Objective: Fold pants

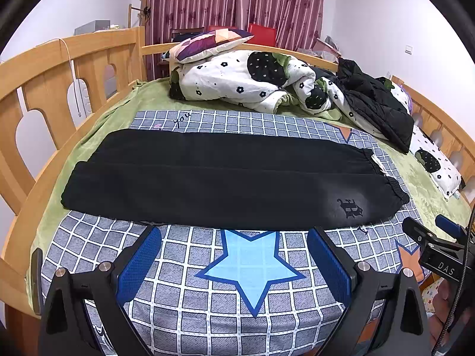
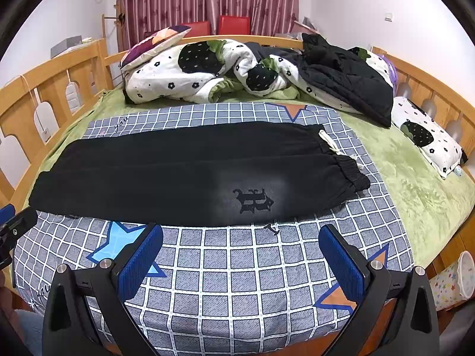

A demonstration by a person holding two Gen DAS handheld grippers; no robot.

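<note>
Black pants [image 1: 213,178] [image 2: 184,175] lie flat across a grey checked sheet [image 1: 207,305] [image 2: 225,270], folded lengthwise with one leg over the other. The elastic waistband with a white drawstring [image 2: 328,144] points right, the cuffs point left. A dark letter logo [image 2: 253,201] [image 1: 351,207] sits near the waist. My left gripper [image 1: 234,237] stands open just short of the pants' near edge, nothing between its blue pads. My right gripper [image 2: 240,235] is open too, empty, in front of the logo. In the left wrist view the right gripper's body [image 1: 436,249] shows at the right edge.
A rumpled white flowered quilt [image 1: 246,80], a patterned pillow [image 1: 207,43] and a black jacket [image 1: 374,101] fill the bed's far side. Wooden rails [image 1: 59,68] border the green bedspread [image 2: 415,184]. A small flowered pillow [image 2: 427,136] lies at right. A star-patterned bin [image 2: 454,281] stands beside the bed.
</note>
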